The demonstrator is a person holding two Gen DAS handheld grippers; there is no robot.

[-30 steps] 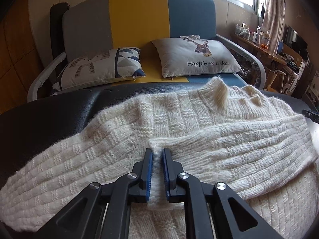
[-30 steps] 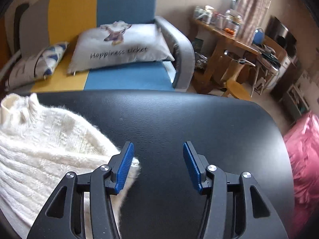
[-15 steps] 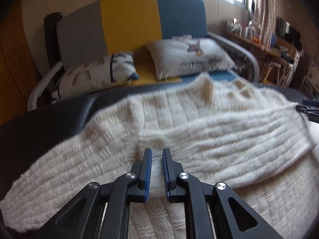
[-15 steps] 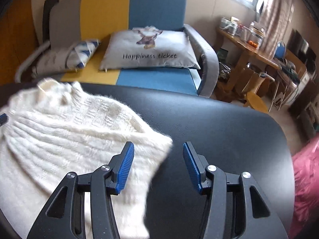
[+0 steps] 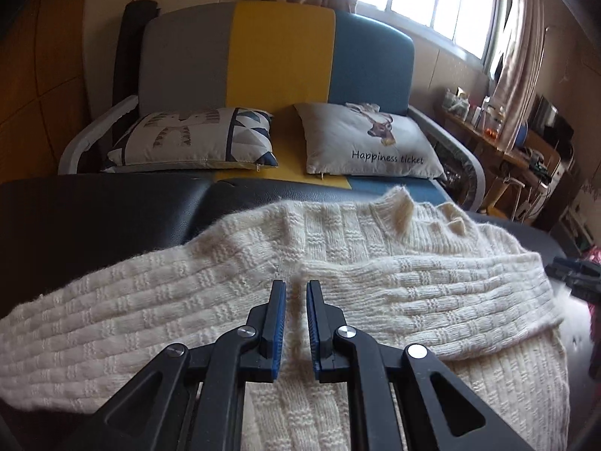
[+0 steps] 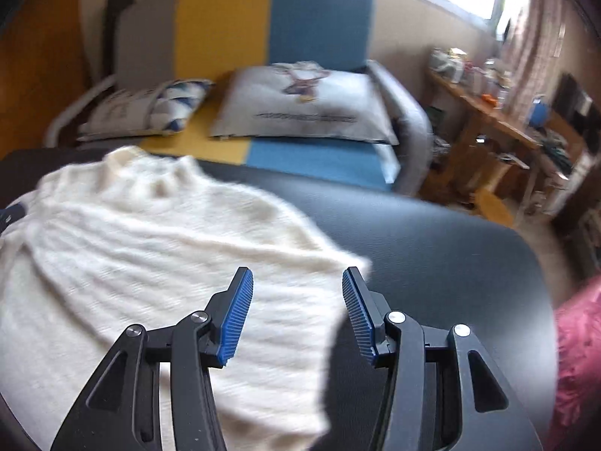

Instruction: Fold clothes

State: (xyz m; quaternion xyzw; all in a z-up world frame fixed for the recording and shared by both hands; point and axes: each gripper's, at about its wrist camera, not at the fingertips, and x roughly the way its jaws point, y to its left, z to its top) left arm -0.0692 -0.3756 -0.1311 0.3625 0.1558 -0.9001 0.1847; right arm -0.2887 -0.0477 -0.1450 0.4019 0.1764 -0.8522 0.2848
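A cream knitted sweater [image 5: 375, 300] lies flat on the black table [image 5: 94, 218], collar toward the sofa, with one sleeve folded across its body. My left gripper [image 5: 296, 289] hovers just behind that sleeve's cuff with its jaws nearly together. Only a thin slit shows between them, and I see no fabric clearly pinched. My right gripper [image 6: 296, 285] stands open above the sweater's [image 6: 150, 263] right edge, nothing pressed between its blue pads [image 6: 236, 315]. The right gripper's tip [image 5: 574, 282] also shows at the sweater's right side in the left wrist view.
A grey, yellow and blue sofa [image 5: 281, 56] with two cushions [image 5: 368, 139] stands just behind the table. A cluttered wooden side table [image 6: 496, 120] is at the right. Pink cloth [image 6: 578, 357] lies at the table's right edge. Bare black tabletop [image 6: 450, 263] extends right of the sweater.
My right gripper has swung left, from bare table beside the sweater's corner to over its right edge. The left gripper has drawn back and up a little, still narrow.
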